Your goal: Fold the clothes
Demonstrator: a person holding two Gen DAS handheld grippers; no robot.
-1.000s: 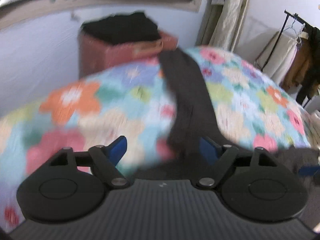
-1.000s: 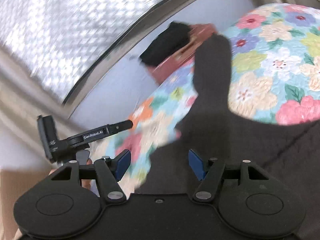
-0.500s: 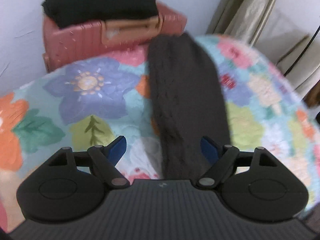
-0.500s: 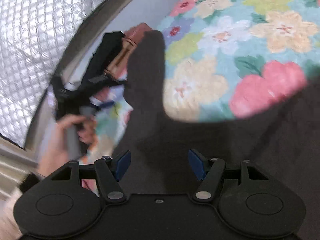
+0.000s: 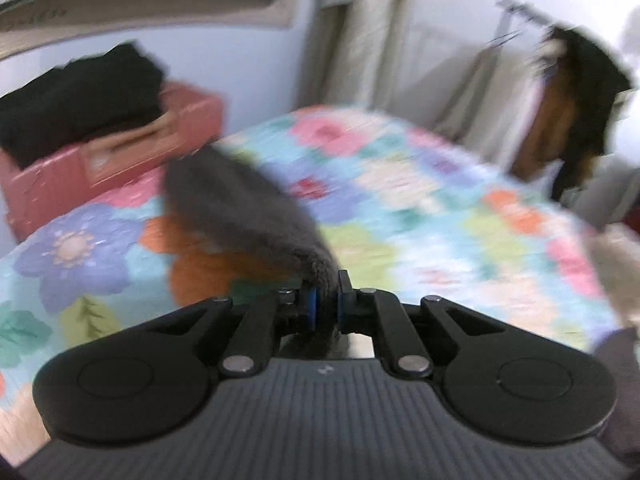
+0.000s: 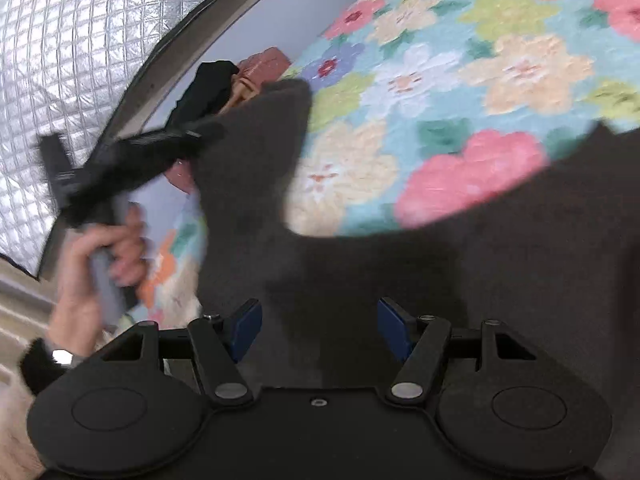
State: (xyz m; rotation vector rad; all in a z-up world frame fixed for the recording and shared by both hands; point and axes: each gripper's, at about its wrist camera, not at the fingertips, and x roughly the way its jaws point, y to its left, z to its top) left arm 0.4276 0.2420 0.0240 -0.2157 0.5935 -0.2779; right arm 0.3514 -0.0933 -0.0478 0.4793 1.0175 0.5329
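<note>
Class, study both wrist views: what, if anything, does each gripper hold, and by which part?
The left gripper is shut on the dark grey garment's sleeve, pinching a fold of it. The right gripper is open over the garment's body, holding nothing.

Motion blur smears the floral bedspread and clothes rack.

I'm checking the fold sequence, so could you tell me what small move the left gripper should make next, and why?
Probably carry the sleeve across onto the sweater body: the left gripper is shut on the sleeve, while the right gripper is open above the body.
</note>
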